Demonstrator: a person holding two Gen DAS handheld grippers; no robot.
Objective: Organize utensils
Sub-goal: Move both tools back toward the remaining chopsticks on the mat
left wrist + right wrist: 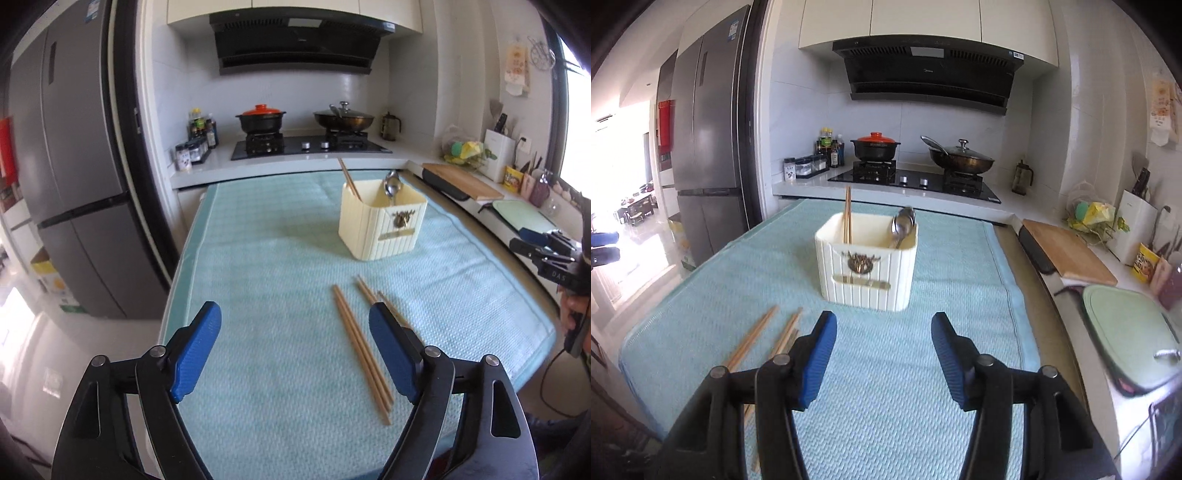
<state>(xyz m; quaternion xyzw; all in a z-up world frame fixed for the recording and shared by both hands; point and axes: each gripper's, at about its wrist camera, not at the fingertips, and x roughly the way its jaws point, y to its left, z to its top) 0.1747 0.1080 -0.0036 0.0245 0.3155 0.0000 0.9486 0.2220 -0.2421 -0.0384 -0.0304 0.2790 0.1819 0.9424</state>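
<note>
A cream utensil holder [382,227] [866,267] stands on the light blue mat [266,266] [905,369]. Inside it lean a pair of chopsticks [349,179] [847,216] and metal spoons [392,188] [903,223]. Several loose wooden chopsticks [360,347] [753,339] lie on the mat in front of the holder. My left gripper [295,325] hovers open above the mat, its right pad over the loose chopsticks. My right gripper [884,334] is open too, empty, with the holder straight ahead and the loose chopsticks at its left. The right gripper [546,254] shows at the left wrist view's right edge.
Behind the mat runs a white counter with a gas hob [308,146] [916,182], a red-lidded pot [261,118] and a lidded wok [343,118]. Sauce bottles [201,131] stand at its left. A wooden cutting board [1067,251] and sink cover [1126,332] lie right. A grey fridge [74,166] stands left.
</note>
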